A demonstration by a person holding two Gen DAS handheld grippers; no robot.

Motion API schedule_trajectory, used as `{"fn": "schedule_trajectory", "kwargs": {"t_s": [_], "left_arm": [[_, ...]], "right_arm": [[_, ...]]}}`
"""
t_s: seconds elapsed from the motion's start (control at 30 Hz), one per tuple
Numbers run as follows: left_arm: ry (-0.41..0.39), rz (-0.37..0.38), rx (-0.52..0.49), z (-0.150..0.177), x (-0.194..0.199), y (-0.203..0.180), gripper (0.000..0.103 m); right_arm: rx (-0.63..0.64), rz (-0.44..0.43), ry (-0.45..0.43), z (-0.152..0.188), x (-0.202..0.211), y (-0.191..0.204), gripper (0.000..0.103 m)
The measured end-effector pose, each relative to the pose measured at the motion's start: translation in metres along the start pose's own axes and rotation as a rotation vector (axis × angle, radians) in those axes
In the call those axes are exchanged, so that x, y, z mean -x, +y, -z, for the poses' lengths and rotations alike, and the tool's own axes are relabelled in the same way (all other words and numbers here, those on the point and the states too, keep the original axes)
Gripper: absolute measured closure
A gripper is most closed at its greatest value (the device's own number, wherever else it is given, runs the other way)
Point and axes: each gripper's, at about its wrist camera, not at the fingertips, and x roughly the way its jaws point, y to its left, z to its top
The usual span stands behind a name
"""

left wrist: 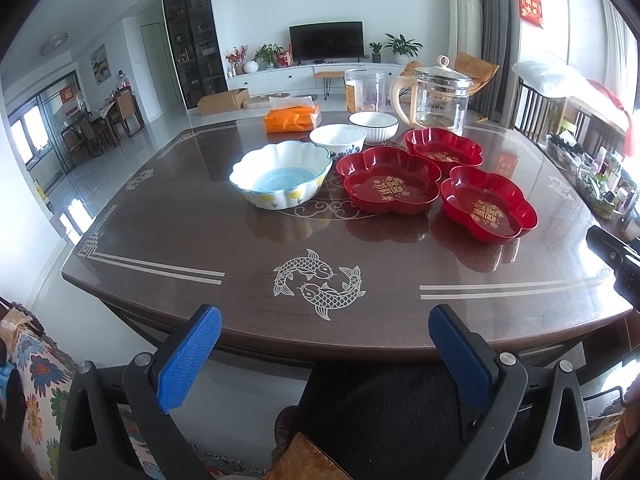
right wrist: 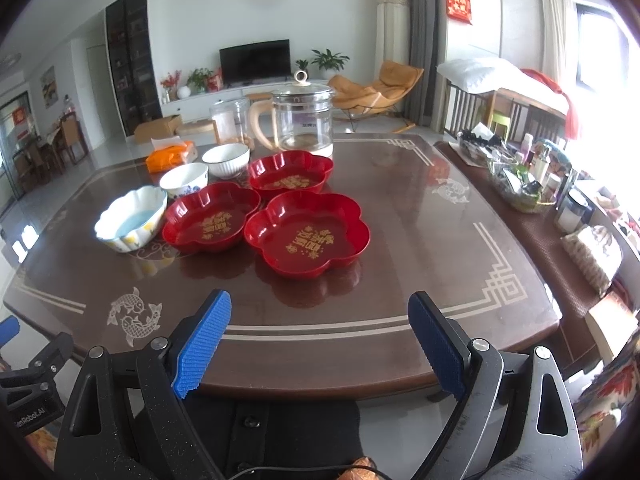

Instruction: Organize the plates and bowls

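Three red flower-shaped plates sit on the dark table: one nearest (right wrist: 307,235), one to its left (right wrist: 210,218), one behind (right wrist: 290,172). In the left wrist view they show at the right (left wrist: 488,204), middle (left wrist: 388,180) and back (left wrist: 442,148). A scalloped white bowl with a blue inside (left wrist: 282,172) (right wrist: 132,218) stands left of them. Two white bowls (left wrist: 338,142) (left wrist: 373,124) stand behind it. My left gripper (left wrist: 325,346) is open and empty at the table's near edge. My right gripper (right wrist: 320,336) is open and empty, short of the nearest plate.
A glass kettle (right wrist: 302,120), a clear jar (right wrist: 230,120) and an orange tissue pack (right wrist: 170,158) stand at the table's (right wrist: 400,280) far side. A side bench with bottles and baskets (right wrist: 520,176) runs along the right. My lap lies below the near edge.
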Motion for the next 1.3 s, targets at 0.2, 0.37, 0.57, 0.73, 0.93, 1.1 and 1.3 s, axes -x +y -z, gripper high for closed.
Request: {"fn": "schedule_trajectory", "kwargs": {"t_s": [0.2,0.37,0.57,0.73,0.93,1.1,1.3], "left_arm": [[0.030,0.048,-0.049,0.000,0.002,-0.006,0.000],[0.034,0.048,0.005,-0.007,-0.001,0.005,0.000],[-0.003,0.054,0.009,-0.026,-0.001,0.018,0.000],[-0.031,0.033,0.016,-0.050,-0.003,0.038,0.000],[-0.019,0.033,0.070,-0.067,-0.010,0.060,0.000],[-0.009,0.083,0.138,-0.067,-0.013,0.060,0.000],[-0.026,0.078,0.134,-0.068,-0.007,0.058,0.000]], "right_arm": [[0.006,-0.005,-0.024,-0.003,0.005,0.001,0.011],[0.019,-0.032,-0.048,-0.002,0.010,0.007,0.011],[0.024,-0.049,-0.054,-0.002,0.013,0.011,0.011],[0.007,-0.071,-0.058,-0.008,0.017,0.005,0.011],[-0.034,-0.004,-0.097,-0.019,0.026,-0.016,0.011],[-0.025,0.019,-0.077,-0.017,0.024,-0.016,0.011],[-0.001,0.014,-0.084,-0.014,0.030,-0.013,0.011]]}}
